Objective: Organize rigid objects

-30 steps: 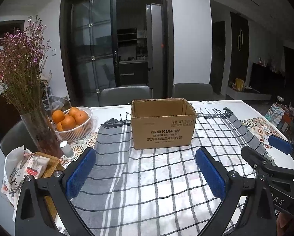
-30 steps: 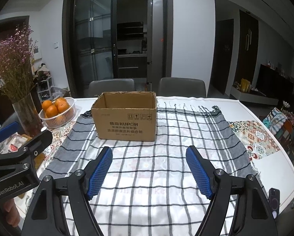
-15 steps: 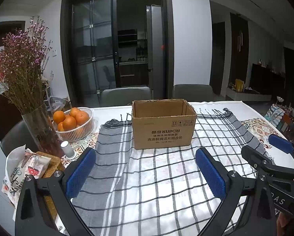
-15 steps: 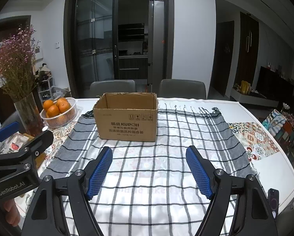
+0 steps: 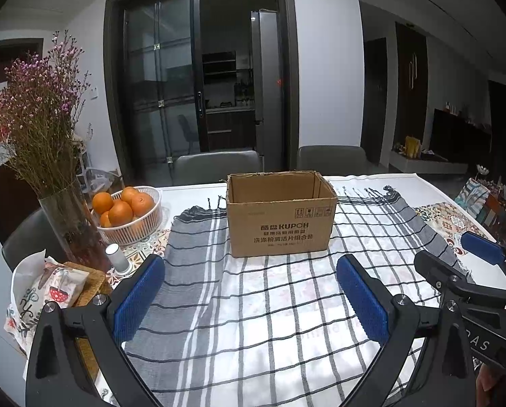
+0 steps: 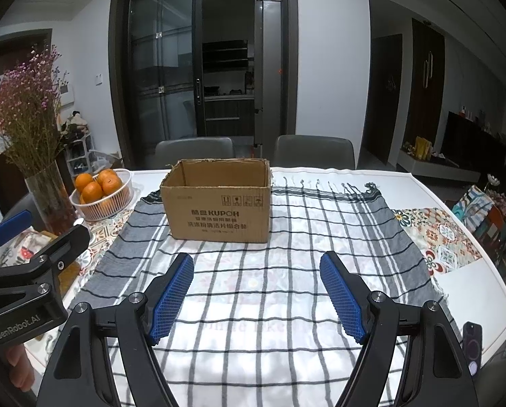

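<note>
Risk here lies mostly in the box point(image 5: 281, 215) itself: it is light cardboard with no flaps folded over, standing on a loose checked cloth point(image 5: 253, 305), so a push against a wall would likely slide it or ruck the cloth under it rather than stop it. A sideways sweep toward the left of the box could also catch the bowl of oranges point(image 5: 129, 215) or the glass vase point(image 5: 68, 224), both of which stand left of the box, the vase nearer the camera; the vase is tall and top-heavy with dried flowers, so a knock would probably tip it.

Both tools are released. The left gripper point(image 5: 253, 296) has its blue pads spread wide with only cloth between them, and the right gripper point(image 6: 256, 293) is likewise parted and empty. Each hangs short of the box, on its near side, touching nothing.

The box stands upright, mouth open to the ceiling, near the far middle of the cloth. Its printed long face is turned toward the grippers, so its long axis runs left to right across both views. No loose rigid items show anywhere around the box, so what is to go in cannot be told.
</note>
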The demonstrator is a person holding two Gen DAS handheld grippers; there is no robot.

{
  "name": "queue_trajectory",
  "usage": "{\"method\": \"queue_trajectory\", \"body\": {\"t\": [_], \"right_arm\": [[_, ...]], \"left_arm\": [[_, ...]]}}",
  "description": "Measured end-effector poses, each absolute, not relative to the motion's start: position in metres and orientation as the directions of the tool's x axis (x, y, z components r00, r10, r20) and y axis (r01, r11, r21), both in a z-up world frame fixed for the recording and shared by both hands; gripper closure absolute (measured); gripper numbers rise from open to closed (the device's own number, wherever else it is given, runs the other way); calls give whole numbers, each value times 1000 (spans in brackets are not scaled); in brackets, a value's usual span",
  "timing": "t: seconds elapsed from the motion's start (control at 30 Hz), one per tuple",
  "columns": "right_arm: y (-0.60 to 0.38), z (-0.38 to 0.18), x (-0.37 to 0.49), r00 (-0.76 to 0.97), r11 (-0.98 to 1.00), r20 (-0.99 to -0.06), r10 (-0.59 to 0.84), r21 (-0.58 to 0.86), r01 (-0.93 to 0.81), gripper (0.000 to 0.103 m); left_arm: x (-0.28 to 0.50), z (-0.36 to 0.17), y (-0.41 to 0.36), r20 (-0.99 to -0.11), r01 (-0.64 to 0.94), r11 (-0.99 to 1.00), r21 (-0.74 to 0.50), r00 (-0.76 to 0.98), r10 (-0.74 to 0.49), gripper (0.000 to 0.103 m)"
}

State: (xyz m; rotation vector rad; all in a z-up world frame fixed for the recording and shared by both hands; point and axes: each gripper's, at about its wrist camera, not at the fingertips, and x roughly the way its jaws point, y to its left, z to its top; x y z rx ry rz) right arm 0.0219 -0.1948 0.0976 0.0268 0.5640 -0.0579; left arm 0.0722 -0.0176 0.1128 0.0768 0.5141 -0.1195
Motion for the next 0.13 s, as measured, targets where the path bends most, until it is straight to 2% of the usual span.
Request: {"method": "queue_trajectory", "body": {"t": [0.13], "right_arm": [[-195,97,22,843,998,-536,-47,9,62,25]], "left_arm": [[72,112,-18,-497,133,990,46,863,-93,0]]}}
